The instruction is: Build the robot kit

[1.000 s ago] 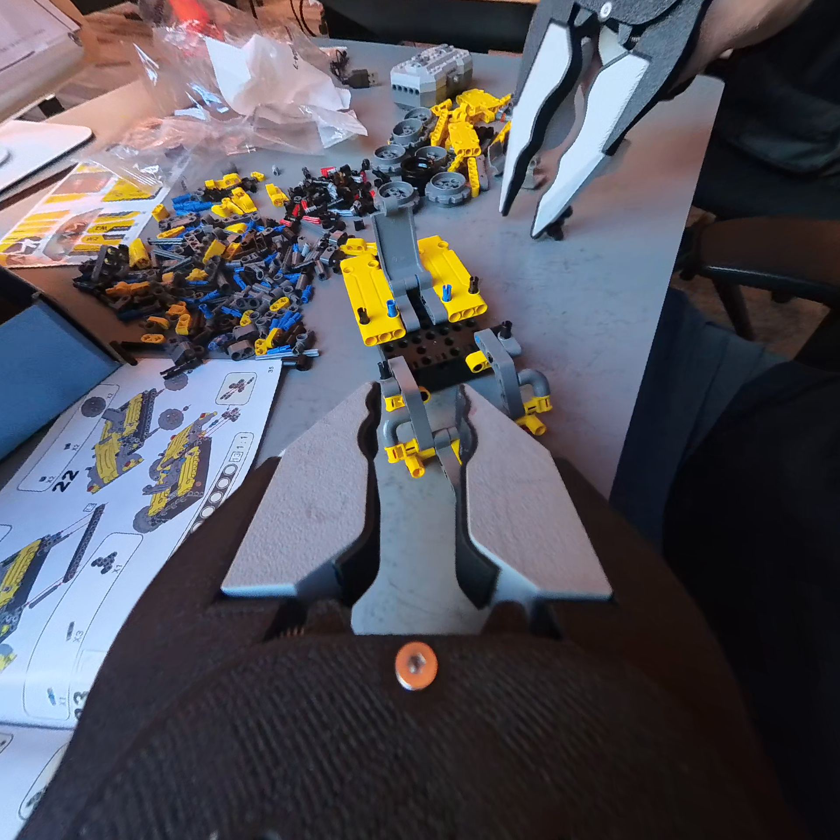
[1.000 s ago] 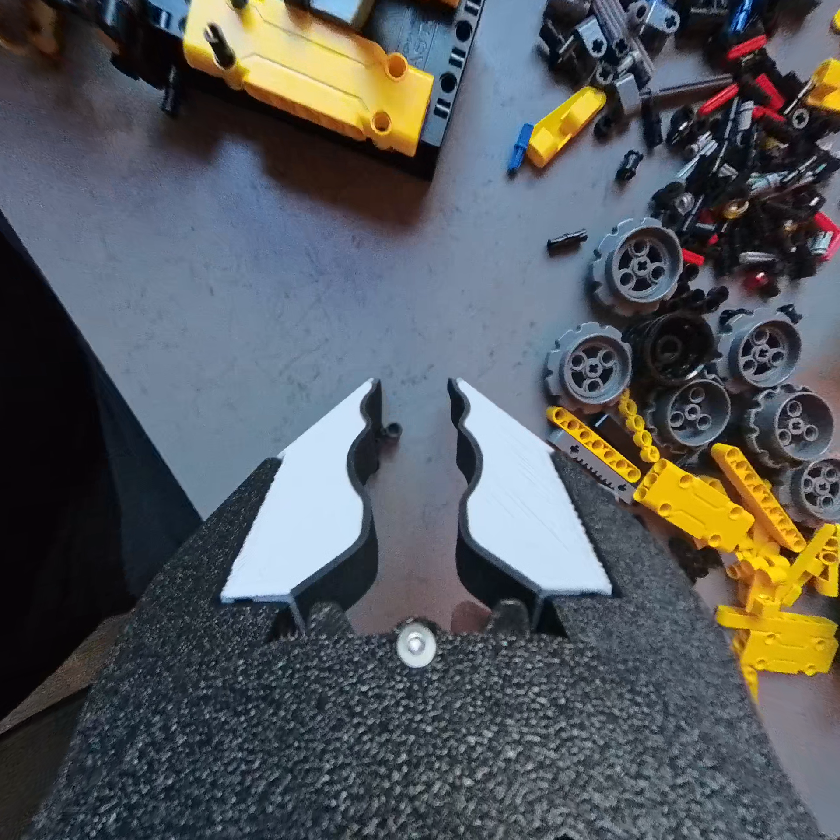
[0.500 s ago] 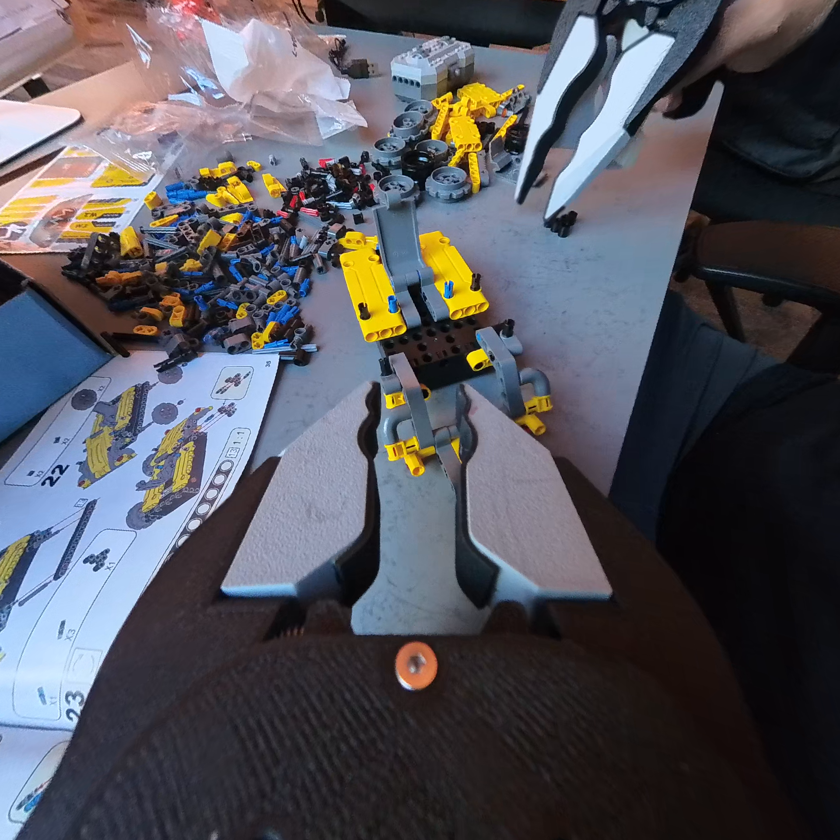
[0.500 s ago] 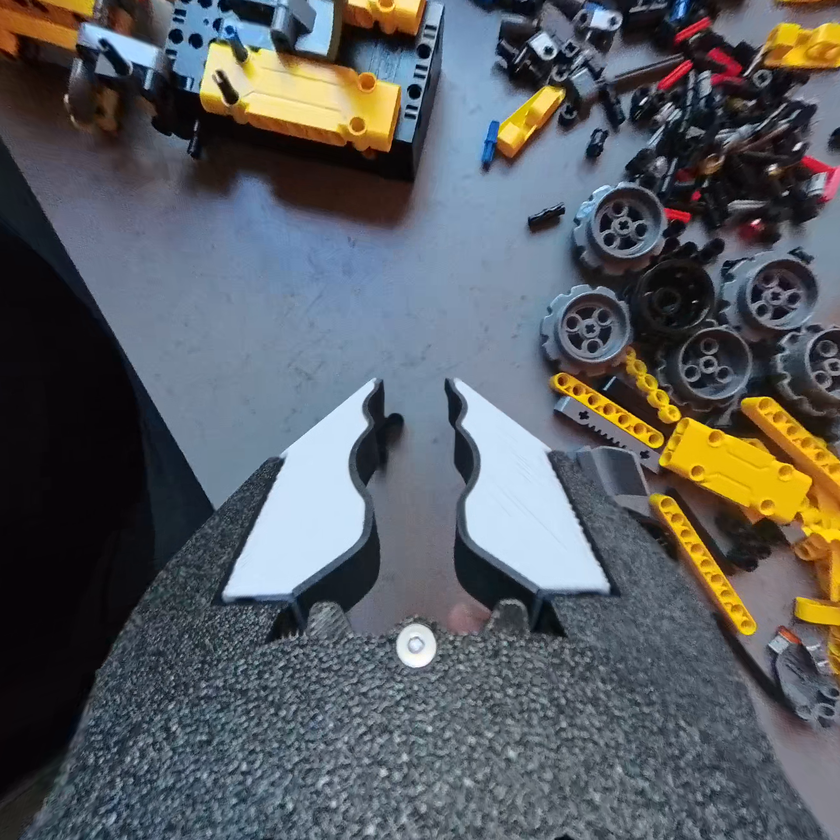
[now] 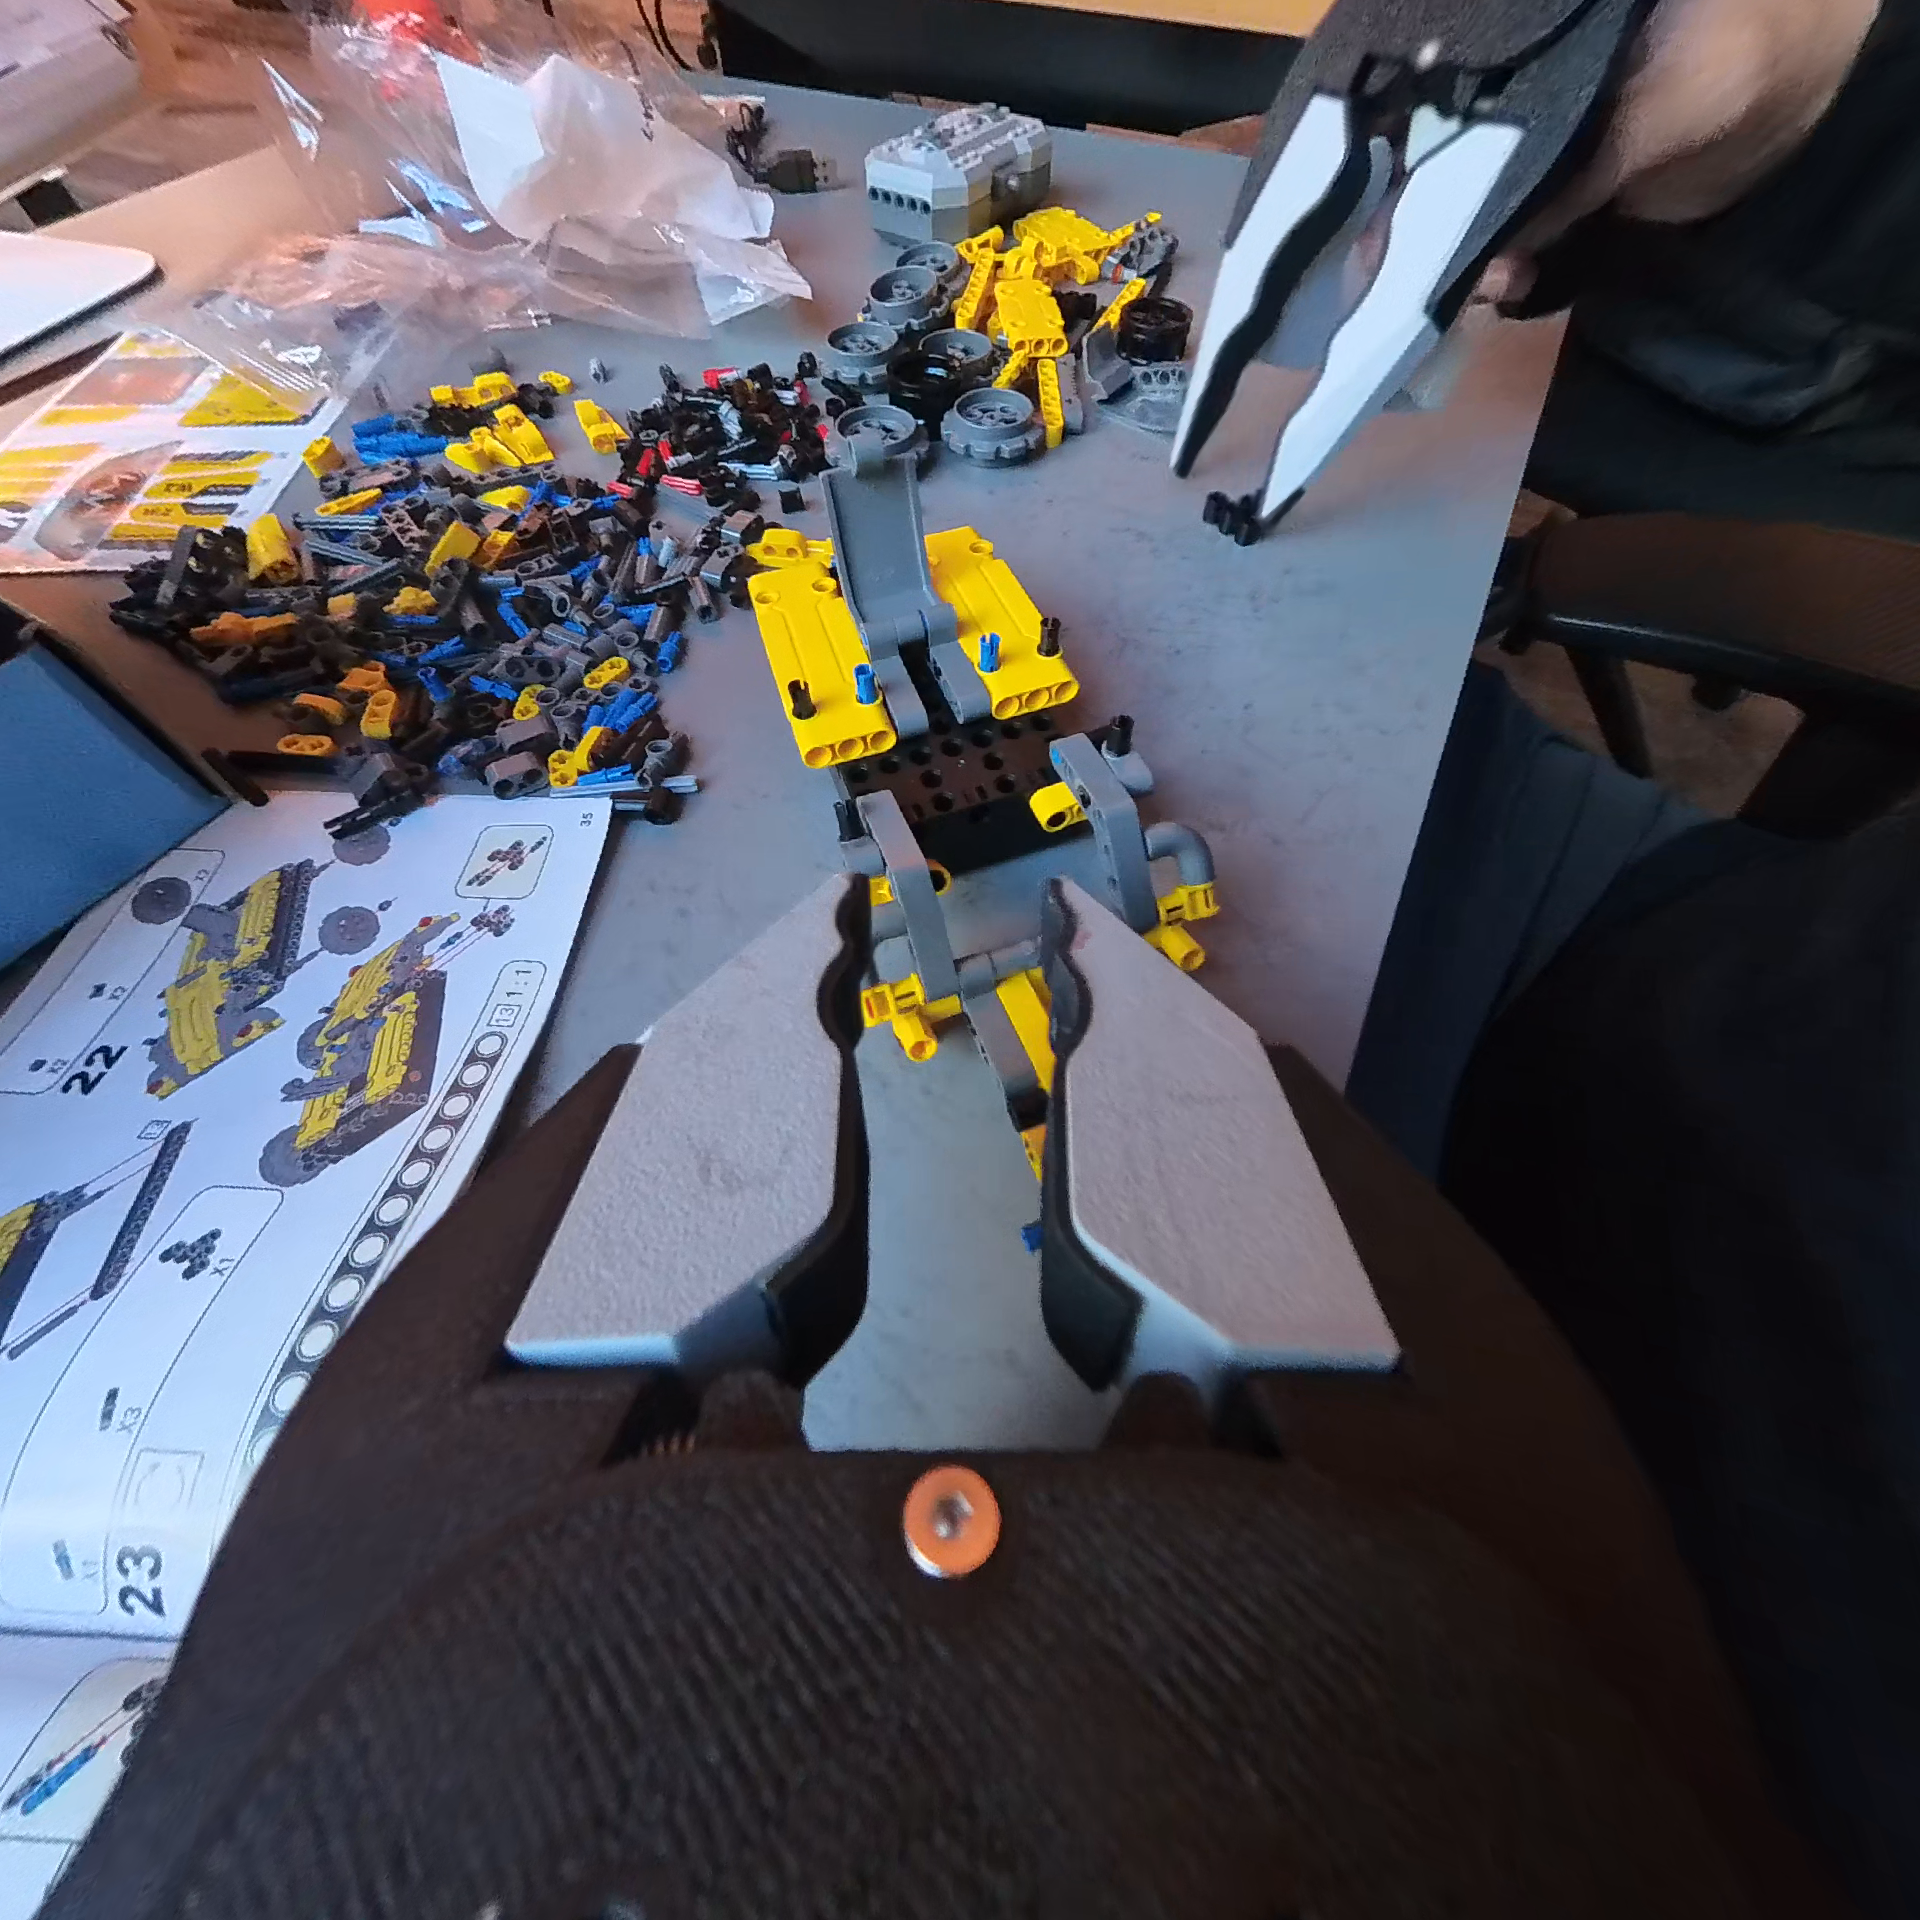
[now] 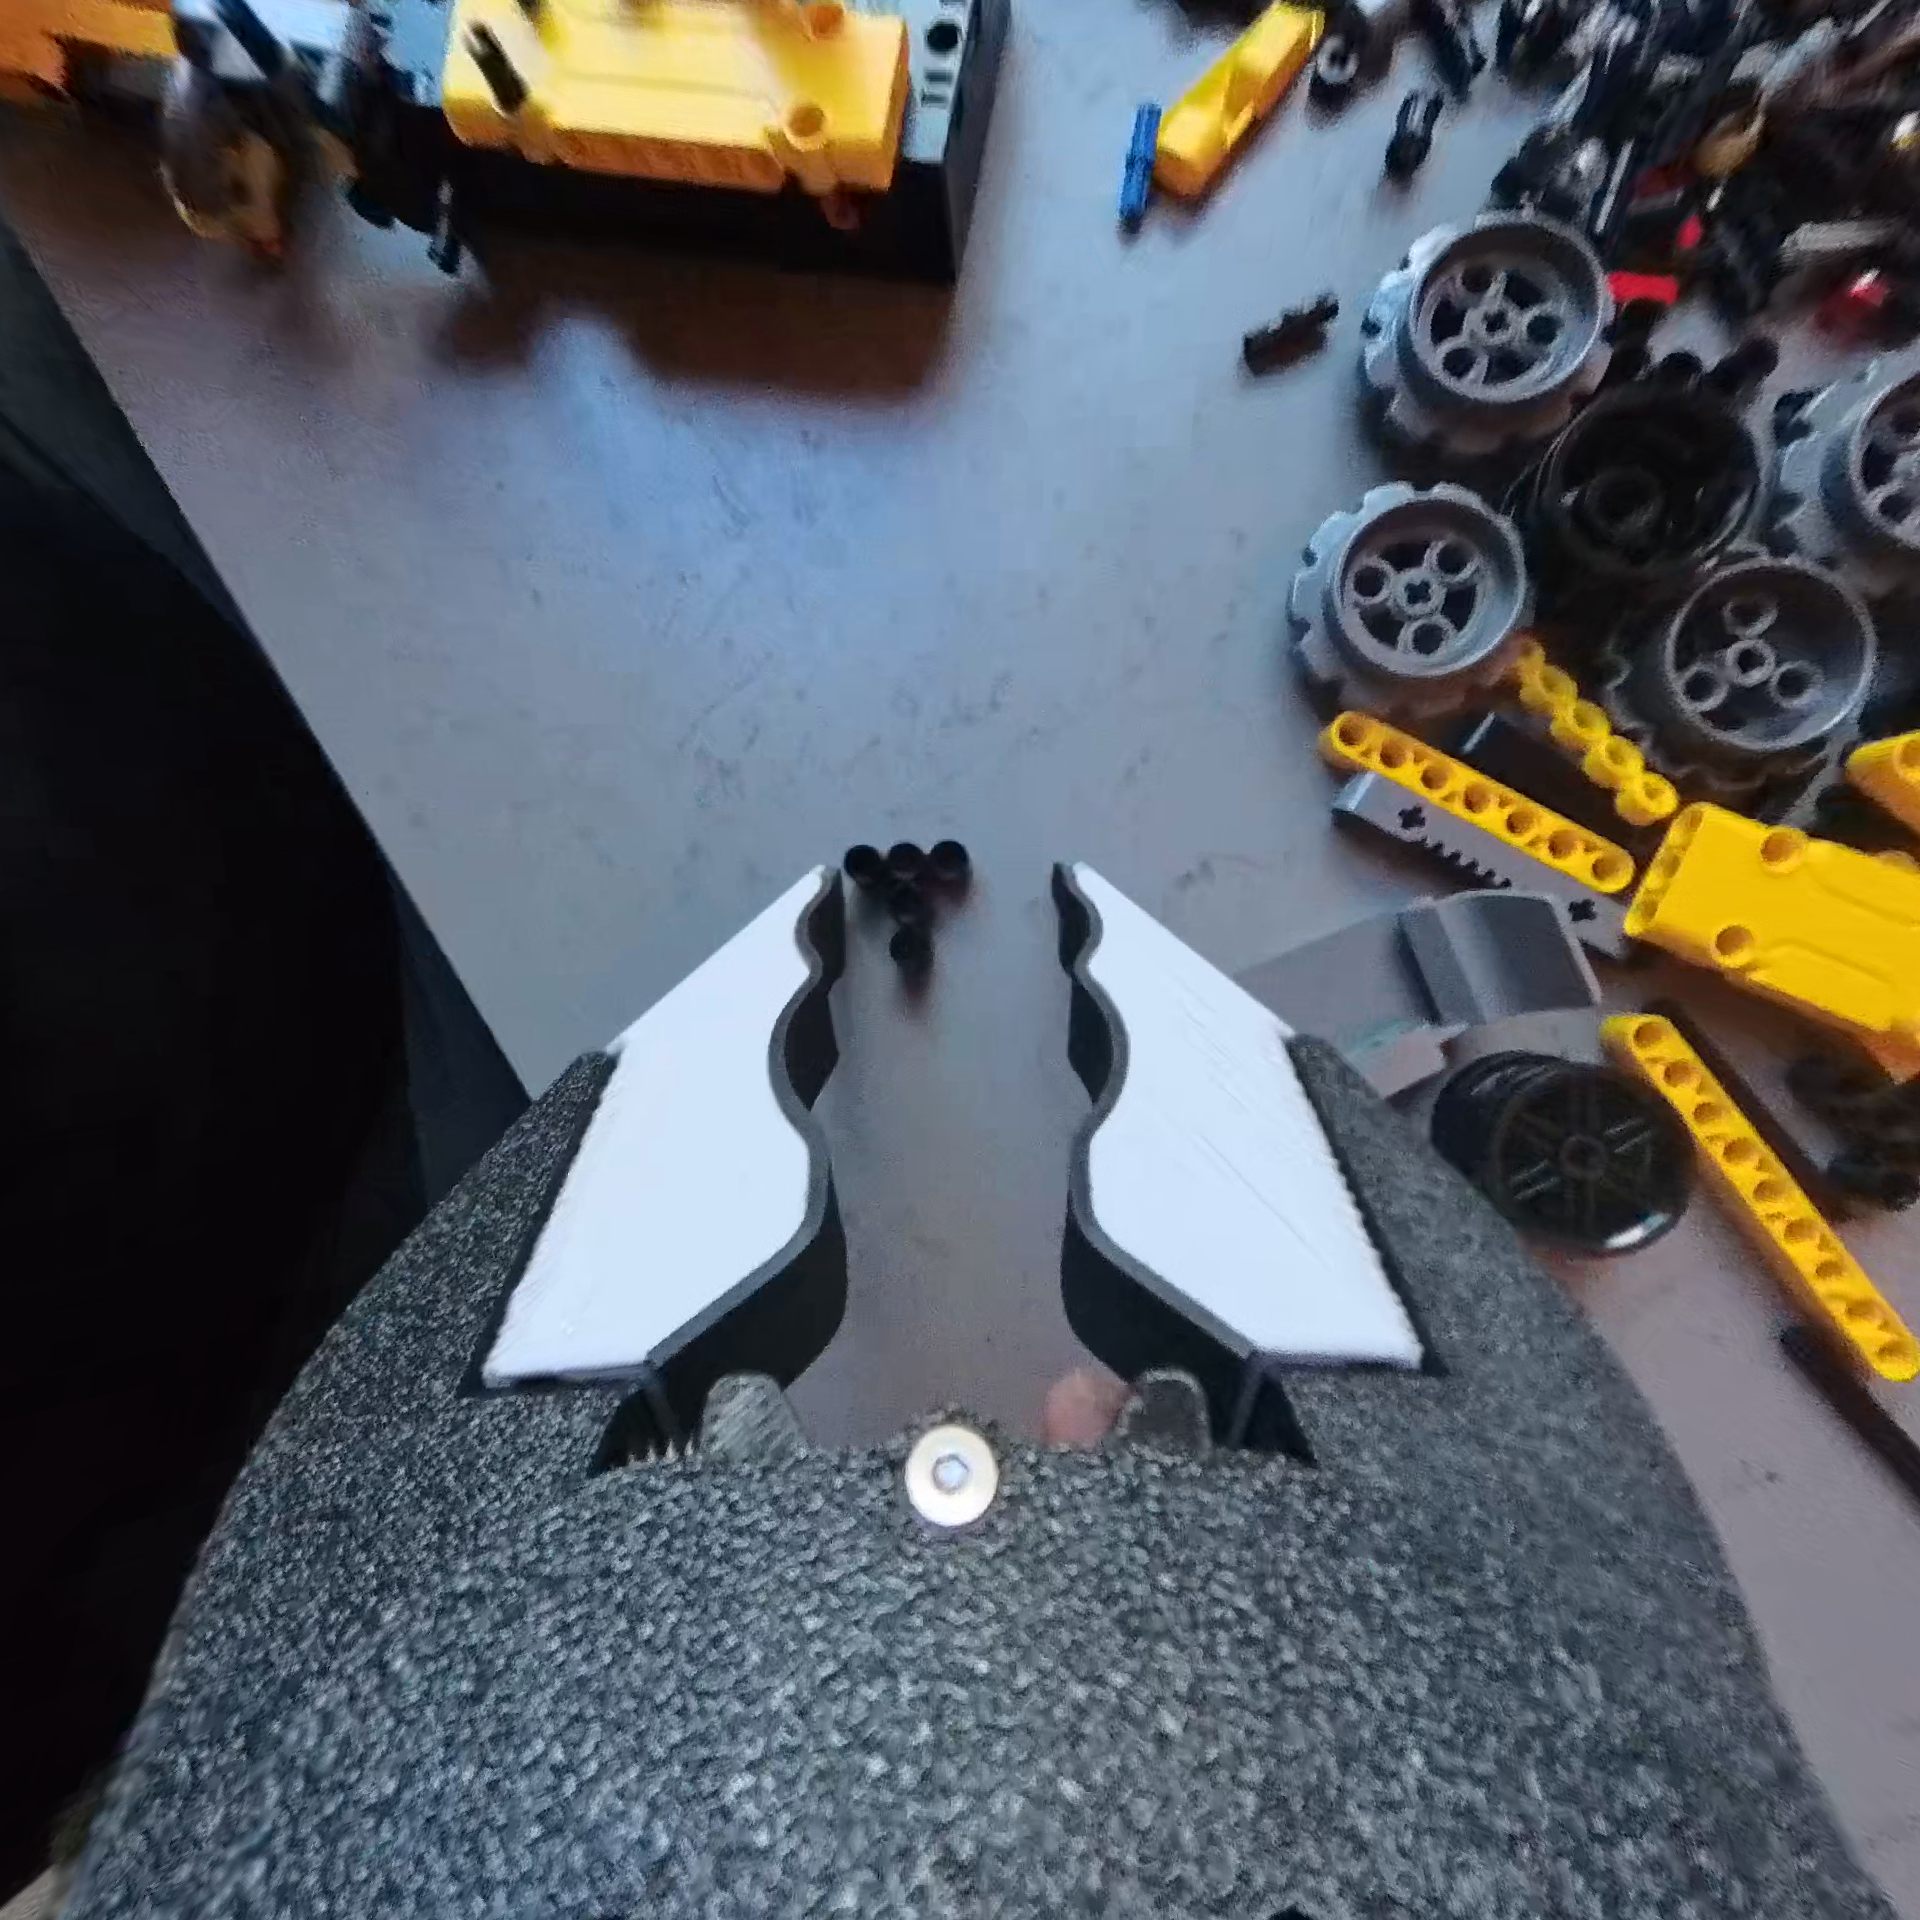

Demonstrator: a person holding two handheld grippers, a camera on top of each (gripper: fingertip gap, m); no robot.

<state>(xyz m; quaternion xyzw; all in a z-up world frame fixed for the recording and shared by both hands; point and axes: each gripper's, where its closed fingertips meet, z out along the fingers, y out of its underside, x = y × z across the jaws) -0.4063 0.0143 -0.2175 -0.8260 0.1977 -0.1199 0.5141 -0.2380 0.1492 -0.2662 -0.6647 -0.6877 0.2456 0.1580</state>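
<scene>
A grey desk (image 5: 1299, 727) is seen strewn with building-toy parts. At 8 o'clock in the left wrist view an open instruction booklet (image 5: 260, 1091) is spread, and crumpled clear bags (image 5: 540, 208) are piled at 11 o'clock. A part-built yellow, grey and black model (image 5: 935, 707) lies at the centre of that view; its near grey-and-yellow end is straddled by the left hand-held gripper (image 5: 951, 904), whose fingers are spread, with the right one seemingly touching a grey beam; no firm pinch can be made out. A heap of small loose pieces (image 5: 468, 623) is spread at 10 o'clock, and grey wheels (image 6: 1486, 312) are clustered at 2 o'clock in the right wrist view. The right hand-held gripper (image 6: 945, 883) is held spread and empty above the desk, with a small black connector piece (image 6: 906, 883) lying between its tips, just beside the left one.
</scene>
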